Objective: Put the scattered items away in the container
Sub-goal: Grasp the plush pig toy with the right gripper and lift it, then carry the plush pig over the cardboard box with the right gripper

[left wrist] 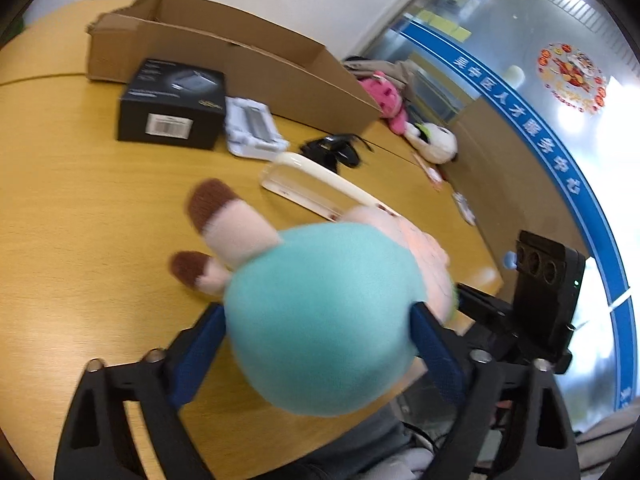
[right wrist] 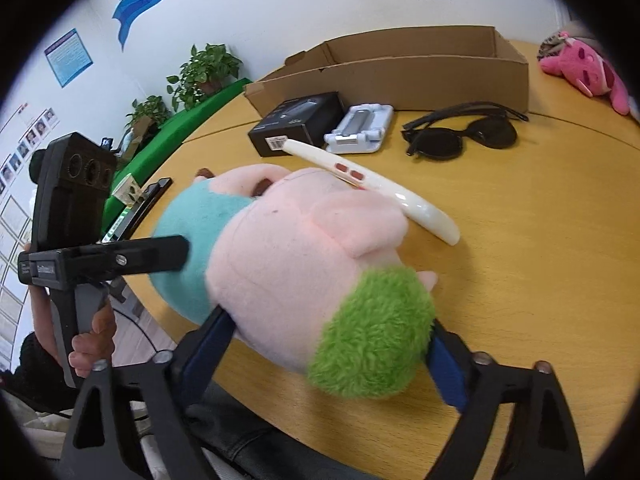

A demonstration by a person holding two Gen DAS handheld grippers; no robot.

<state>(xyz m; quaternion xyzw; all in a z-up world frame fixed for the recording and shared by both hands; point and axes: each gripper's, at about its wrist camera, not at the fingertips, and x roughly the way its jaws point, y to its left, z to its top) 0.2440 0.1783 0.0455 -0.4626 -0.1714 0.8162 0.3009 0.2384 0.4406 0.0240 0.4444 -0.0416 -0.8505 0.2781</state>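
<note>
Both views sit just behind a gripper's 2 fingers and look forward and steeply down across the wooden table, very close to the plush toy that fills each foreground. The left wrist view faces its teal body end, toward a glass wall. The right wrist view faces its pink and green end, toward a white wall with plants. The 2 views share the toy, the cardboard box, the black box and the sunglasses.
</note>
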